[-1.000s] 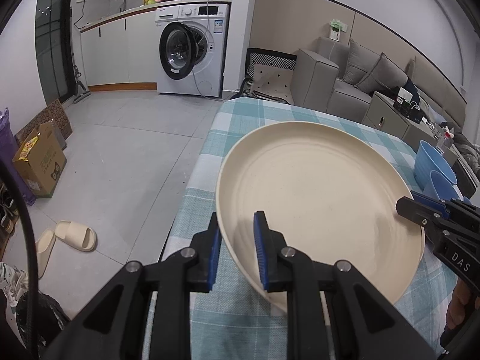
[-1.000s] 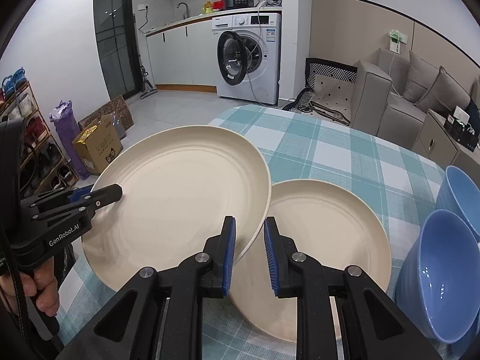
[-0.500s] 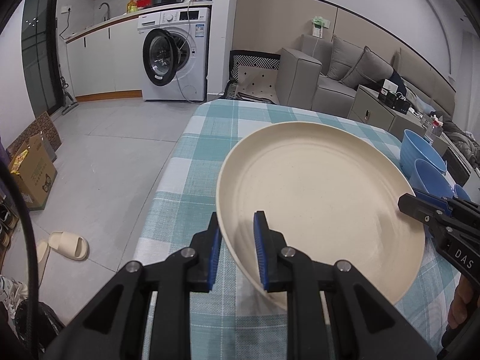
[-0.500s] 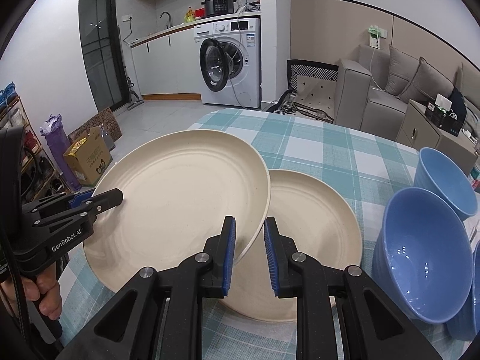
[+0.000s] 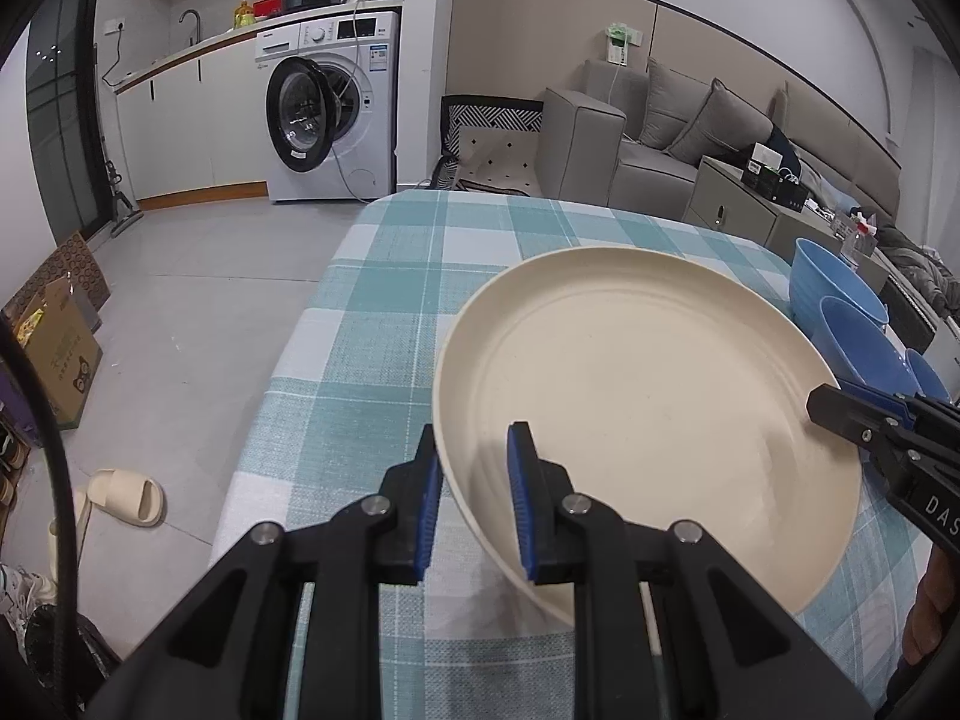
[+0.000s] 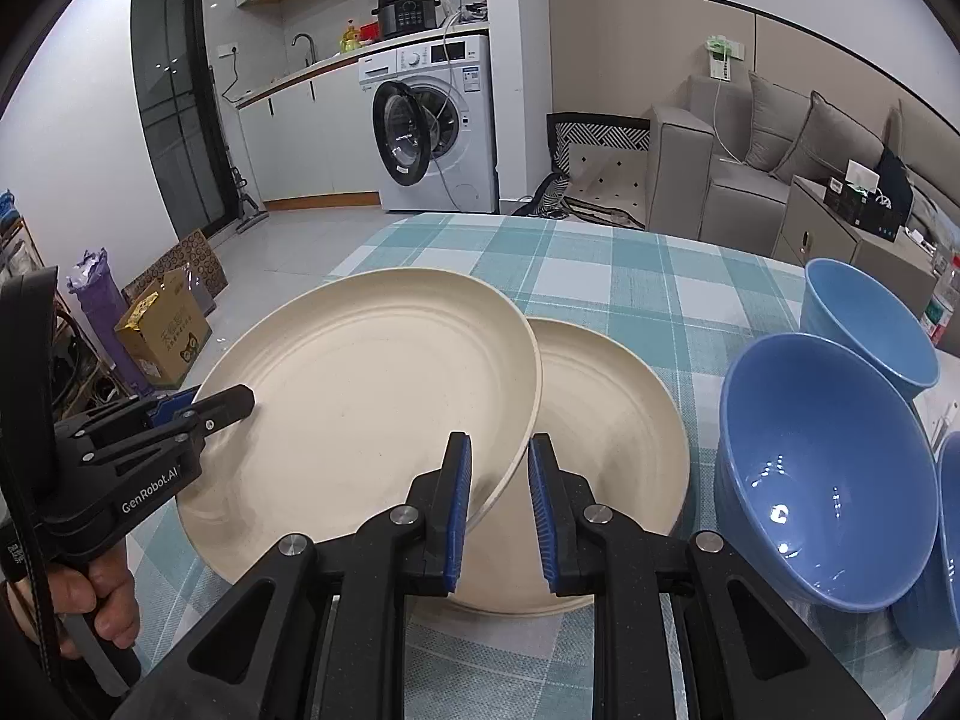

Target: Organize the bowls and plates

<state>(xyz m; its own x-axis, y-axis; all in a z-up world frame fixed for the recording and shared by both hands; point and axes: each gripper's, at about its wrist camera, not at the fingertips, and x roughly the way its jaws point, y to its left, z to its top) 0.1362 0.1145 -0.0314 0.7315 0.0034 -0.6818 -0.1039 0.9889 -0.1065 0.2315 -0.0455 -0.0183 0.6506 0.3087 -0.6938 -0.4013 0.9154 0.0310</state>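
A large cream plate [image 5: 648, 414] is held above the checked table by both grippers. My left gripper [image 5: 474, 501] is shut on its near rim. My right gripper [image 6: 498, 504] is shut on the opposite rim of the same plate [image 6: 366, 408]. A second cream plate [image 6: 606, 420] lies on the tablecloth under and to the right of the held one. Blue bowls [image 6: 822, 486] stand to the right of it; they also show in the left wrist view [image 5: 840, 300].
The table with a teal checked cloth [image 5: 390, 312] ends at the left over a tiled floor with a slipper [image 5: 126, 495] and a cardboard box [image 5: 57, 354]. A washing machine [image 5: 330, 114] and sofa [image 5: 672, 138] stand behind.
The held plate has moved with both grippers toward the right, partly over the second plate. More blue bowls have come into the right wrist view.
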